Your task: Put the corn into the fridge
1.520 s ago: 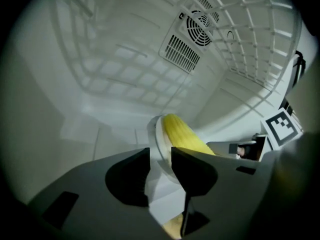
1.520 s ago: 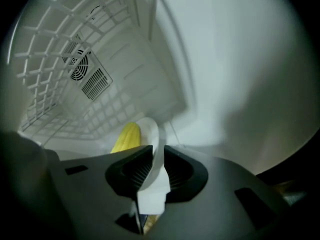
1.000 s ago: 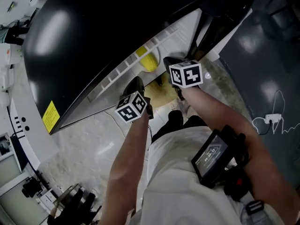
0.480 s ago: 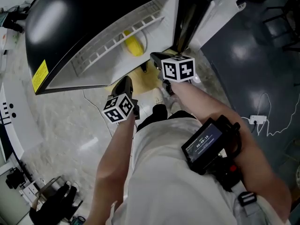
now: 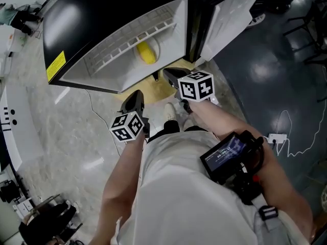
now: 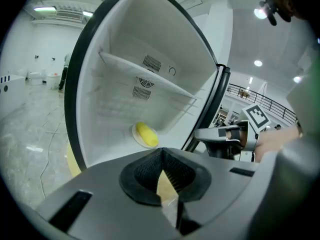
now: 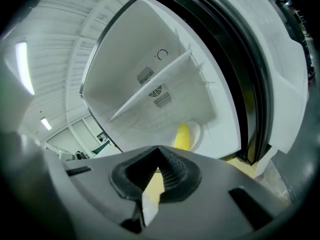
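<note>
The corn [image 5: 147,52] is found lying on a white plate [image 7: 196,130] at the bottom of the open fridge [image 5: 168,29], beneath its single shelf [image 6: 150,79]. The fridge door [image 5: 232,14] is swung out to the right. The left gripper [image 6: 161,156] is pointed at the opening, its jaws closed with nothing between them. The right gripper [image 7: 159,154] is positioned beside it, likewise closed and empty. Both are kept apart from the corn.

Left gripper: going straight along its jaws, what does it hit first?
Probably the inside of the open fridge, just beside the corn on its plate; floor or back wall, depth is unclear.
</note>
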Tool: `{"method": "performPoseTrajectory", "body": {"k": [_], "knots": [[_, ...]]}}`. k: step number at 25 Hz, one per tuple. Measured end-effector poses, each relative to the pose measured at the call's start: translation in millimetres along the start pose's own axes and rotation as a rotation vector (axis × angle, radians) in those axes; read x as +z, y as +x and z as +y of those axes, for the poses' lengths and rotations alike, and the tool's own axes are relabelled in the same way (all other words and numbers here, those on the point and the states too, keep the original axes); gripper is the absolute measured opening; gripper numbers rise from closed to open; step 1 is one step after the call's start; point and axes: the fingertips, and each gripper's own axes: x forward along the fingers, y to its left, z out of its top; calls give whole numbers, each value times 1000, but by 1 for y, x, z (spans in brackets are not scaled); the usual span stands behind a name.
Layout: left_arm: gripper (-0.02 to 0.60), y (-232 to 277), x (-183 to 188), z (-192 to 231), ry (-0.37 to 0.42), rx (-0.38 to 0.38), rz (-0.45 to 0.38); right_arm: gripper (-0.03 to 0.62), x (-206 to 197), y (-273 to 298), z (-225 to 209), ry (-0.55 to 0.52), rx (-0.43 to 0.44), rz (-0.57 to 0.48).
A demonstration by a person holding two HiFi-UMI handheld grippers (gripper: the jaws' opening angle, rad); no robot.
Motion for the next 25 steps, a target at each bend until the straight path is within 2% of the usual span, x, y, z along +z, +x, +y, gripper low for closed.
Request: {"method": "performPoseTrajectory", "body": {"k": [9, 19, 25], "knots": [[6, -28, -13, -31, 46, -69, -22, 8, -7, -47, 30, 17, 114, -48], [6, -74, -8, -33, 75, -84, -63, 8, -17, -72, 57, -46, 140, -67], [6, -67, -15, -40, 58, -67, -65, 8, -16, -78, 57, -95, 165, -56]]}}
